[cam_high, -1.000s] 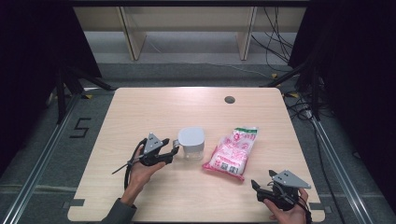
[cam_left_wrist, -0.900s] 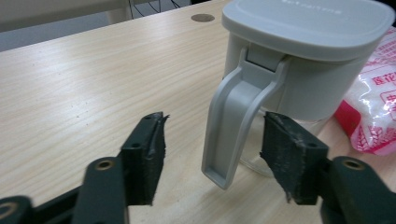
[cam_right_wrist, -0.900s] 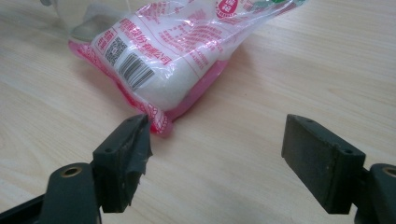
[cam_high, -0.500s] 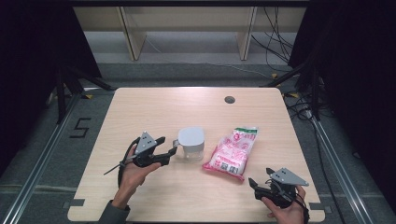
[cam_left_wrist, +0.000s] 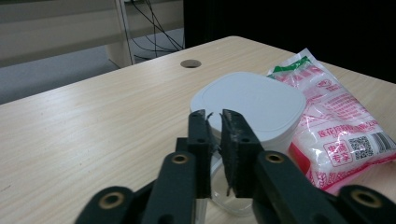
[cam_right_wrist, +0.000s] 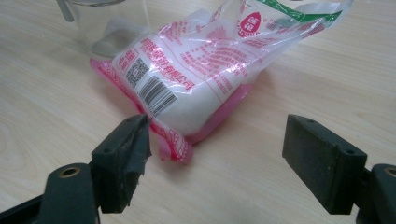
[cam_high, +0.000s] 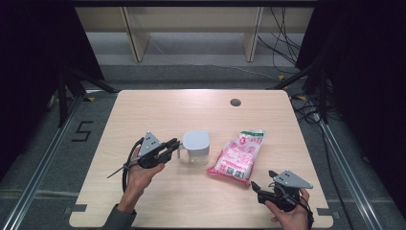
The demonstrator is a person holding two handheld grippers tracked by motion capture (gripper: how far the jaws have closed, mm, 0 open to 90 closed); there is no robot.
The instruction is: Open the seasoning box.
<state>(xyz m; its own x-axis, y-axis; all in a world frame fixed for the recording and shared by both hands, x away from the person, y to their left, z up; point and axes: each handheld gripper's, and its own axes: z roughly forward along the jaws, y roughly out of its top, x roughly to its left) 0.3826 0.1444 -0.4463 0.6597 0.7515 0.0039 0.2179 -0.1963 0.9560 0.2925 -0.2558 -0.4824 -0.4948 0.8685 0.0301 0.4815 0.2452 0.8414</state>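
Note:
A clear container with a white lid (cam_high: pixel 196 142) (cam_left_wrist: pixel 252 100) stands mid-table, its thin handle pointing left. My left gripper (cam_high: pixel 173 146) (cam_left_wrist: pixel 214 116) has just been closing, and its jaws now pinch that handle, leaving only a narrow slit between the pads. Right of the container lies a pink-and-white bag (cam_high: pixel 238 155) (cam_left_wrist: pixel 336 121) (cam_right_wrist: pixel 201 70). Near the table's front right edge my right gripper (cam_high: pixel 263 181) (cam_right_wrist: pixel 219 128) stands open. It points at the bag's near corner, and its jaws hold nothing. The container's base (cam_right_wrist: pixel 100 28) shows beyond the bag.
The wooden table (cam_high: pixel 158 110) has a round cable hole (cam_high: pixel 235 102) (cam_left_wrist: pixel 190 63) at the back. Beyond it are shelf legs and cables on the floor. Rails run along both sides of the table.
The left gripper's jaws have closed from wide open onto the container's handle, and the hand has risen slightly. The right gripper, the bag and the container have stayed put.

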